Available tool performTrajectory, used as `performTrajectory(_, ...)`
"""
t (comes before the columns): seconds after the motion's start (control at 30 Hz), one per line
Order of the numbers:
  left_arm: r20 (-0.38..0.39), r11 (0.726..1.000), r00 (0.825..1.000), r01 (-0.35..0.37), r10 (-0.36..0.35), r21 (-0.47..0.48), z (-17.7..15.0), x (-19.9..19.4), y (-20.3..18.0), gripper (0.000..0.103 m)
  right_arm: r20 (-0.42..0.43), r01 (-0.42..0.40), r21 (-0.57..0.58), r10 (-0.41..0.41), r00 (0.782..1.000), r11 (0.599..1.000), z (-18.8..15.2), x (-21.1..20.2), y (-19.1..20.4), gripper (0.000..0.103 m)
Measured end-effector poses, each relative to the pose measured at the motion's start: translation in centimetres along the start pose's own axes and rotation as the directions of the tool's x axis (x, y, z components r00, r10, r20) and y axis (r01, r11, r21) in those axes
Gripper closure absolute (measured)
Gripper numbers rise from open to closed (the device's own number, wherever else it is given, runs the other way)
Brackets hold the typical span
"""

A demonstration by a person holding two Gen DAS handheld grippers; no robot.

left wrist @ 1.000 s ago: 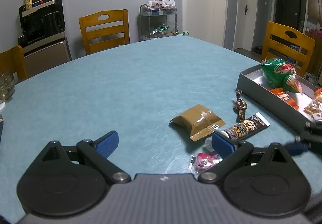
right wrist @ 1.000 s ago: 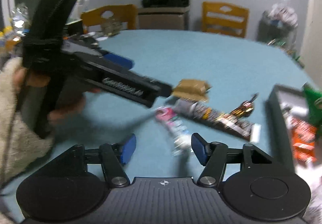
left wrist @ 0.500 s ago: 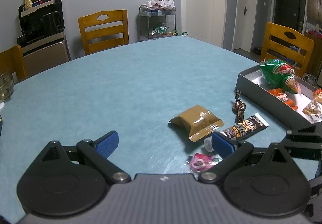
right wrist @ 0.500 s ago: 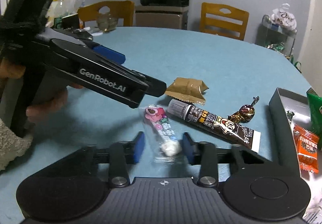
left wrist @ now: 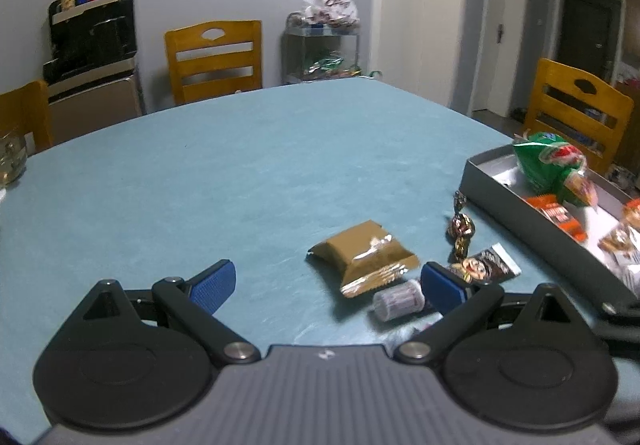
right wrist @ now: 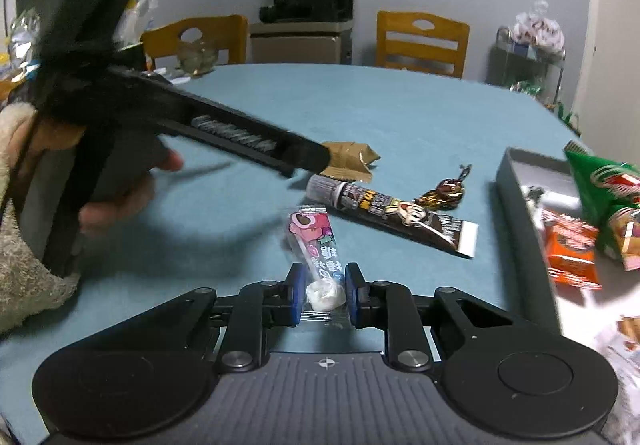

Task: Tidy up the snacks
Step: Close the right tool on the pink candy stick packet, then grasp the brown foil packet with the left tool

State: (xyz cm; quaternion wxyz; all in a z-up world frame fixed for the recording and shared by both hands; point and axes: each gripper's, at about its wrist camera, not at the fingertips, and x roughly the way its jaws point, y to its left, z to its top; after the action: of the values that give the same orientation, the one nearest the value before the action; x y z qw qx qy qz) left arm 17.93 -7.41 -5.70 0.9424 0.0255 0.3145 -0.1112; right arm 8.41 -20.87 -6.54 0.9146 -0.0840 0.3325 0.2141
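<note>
My right gripper is shut on a pink candy packet, pinching its near end just above the blue table. My left gripper is open and empty, low over the table; in the right wrist view it reaches in from the left, blurred. Ahead of it lie a brown packet, a dark tube and a gold-wrapped candy. These also show in the right wrist view: the packet, the tube, the candy. A grey tray of snacks stands at the right.
The tray holds a green bag, orange packets and other snacks. Wooden chairs stand around the table. A black appliance and a wire rack are by the far wall.
My right gripper closed on the pink candy packet and lifted its near end. My left gripper shifted a little forward and right toward the brown packet.
</note>
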Motion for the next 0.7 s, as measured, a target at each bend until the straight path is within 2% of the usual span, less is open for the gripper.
performTrajectory(0.4,-0.074,0.994,0.994,-0.09,0.085,-0.069,2.6,4.5,-3.5,0.003,0.042,-0.028,0.006,0.027,0.999,1.0,-1.8,-2.1,-0.9,0.081)
performTrajectory(0.7,-0.089,0.988,0.986,-0.145,0.14,-0.049,2.3,6.7,-4.7,0.005,0.054,-0.054,0.025,0.053,0.997,0.998,-2.7,-3.0,-2.7,0.081)
